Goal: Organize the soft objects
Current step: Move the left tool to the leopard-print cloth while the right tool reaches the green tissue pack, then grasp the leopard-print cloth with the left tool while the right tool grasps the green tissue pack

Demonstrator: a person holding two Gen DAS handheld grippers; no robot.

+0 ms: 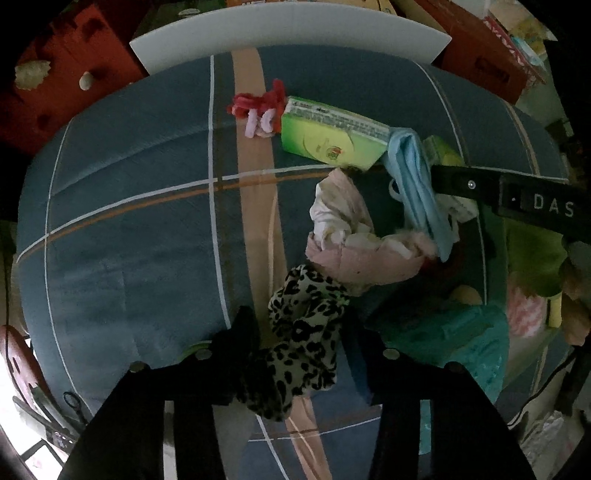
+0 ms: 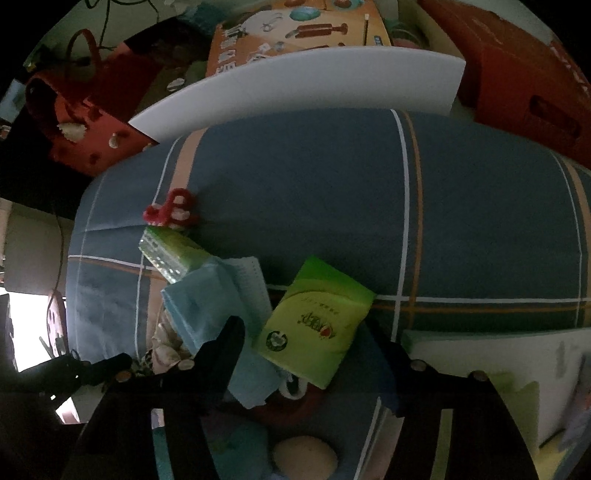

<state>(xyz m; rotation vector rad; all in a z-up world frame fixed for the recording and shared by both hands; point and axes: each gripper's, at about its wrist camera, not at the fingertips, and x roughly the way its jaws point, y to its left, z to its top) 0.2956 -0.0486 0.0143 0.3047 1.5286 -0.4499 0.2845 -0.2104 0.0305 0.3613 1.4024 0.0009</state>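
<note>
Kid: So what is on the bed (image 1: 122, 236)?

Helper: Lots of soft things lie on the blue checked cover. The green pack (image 1: 332, 138) is our marker. It lies flat near the far side of the bed.

Kid: Where is the spotty cloth (image 1: 303, 343)?

Helper: It is on the near side of the green pack, well apart from it. The left claw (image 1: 299, 347) points down over it. The two black fingers (image 1: 240, 332) stand half open with the spotty cloth between them. I cannot tell if they squeeze it.

Kid: And the pink and white cloth (image 1: 351, 240)?

Helper: It is bunched up between the green pack and the spotty cloth, touching the spotty cloth at its near end.

Kid: What about the light blue cloth (image 1: 421, 184)?

Helper: It lies just beside the green pack, at the pack's right end. The right claw (image 2: 306, 343) hangs over it, partly open. One finger (image 2: 225, 347) sits on the blue cloth. A second green pack (image 2: 317, 321) lies between the fingers too. I cannot tell if anything is gripped.

Kid: What is the red fuzzy thing (image 1: 258, 107)?

Helper: It is red and pink and curly. It touches the left end of the green pack. A white board (image 1: 288, 33) stands behind the pack, at the far edge of the bed.
</note>
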